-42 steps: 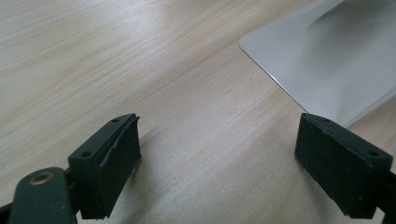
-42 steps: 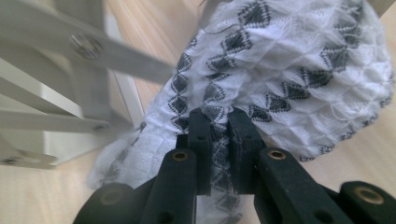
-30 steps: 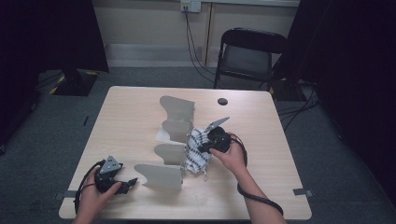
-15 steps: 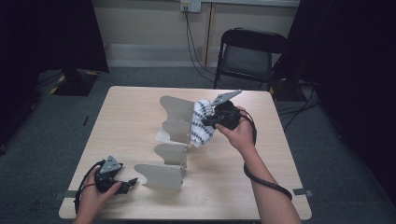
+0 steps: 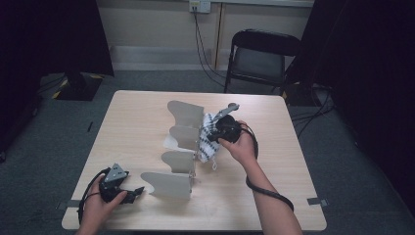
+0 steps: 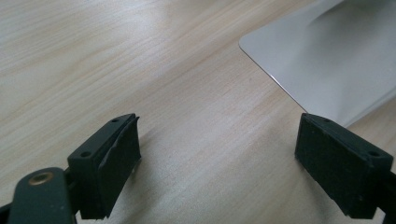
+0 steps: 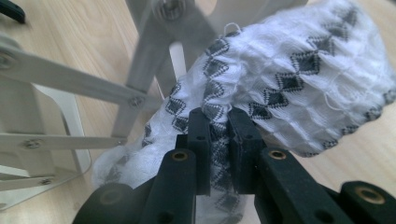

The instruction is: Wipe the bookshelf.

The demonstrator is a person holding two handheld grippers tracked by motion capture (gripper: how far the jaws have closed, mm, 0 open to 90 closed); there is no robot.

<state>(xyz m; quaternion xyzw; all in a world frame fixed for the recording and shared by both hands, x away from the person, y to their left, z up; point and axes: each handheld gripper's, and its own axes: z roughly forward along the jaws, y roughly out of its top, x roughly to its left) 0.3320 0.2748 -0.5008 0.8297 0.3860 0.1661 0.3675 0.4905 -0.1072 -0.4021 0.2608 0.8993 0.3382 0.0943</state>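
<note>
Pale wooden table (image 5: 142, 122): left half bare, open passage. Centre blocked by grey metal rack of upright curved fins (image 5: 178, 147), running near edge to mid-table. Slots between fins narrow (white cloth with black diamond pattern (image 5: 208, 139) crowds the far ones on the right). Right edge strip open. Left gripper (image 6: 217, 163) faces bare wood, nearest fin (image 6: 327, 65) just ahead to one side.

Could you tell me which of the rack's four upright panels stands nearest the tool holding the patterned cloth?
The farthest panel, at the rack's back end. The right tool holds the cloth right beside it; the other three stand nearer the person.
</note>
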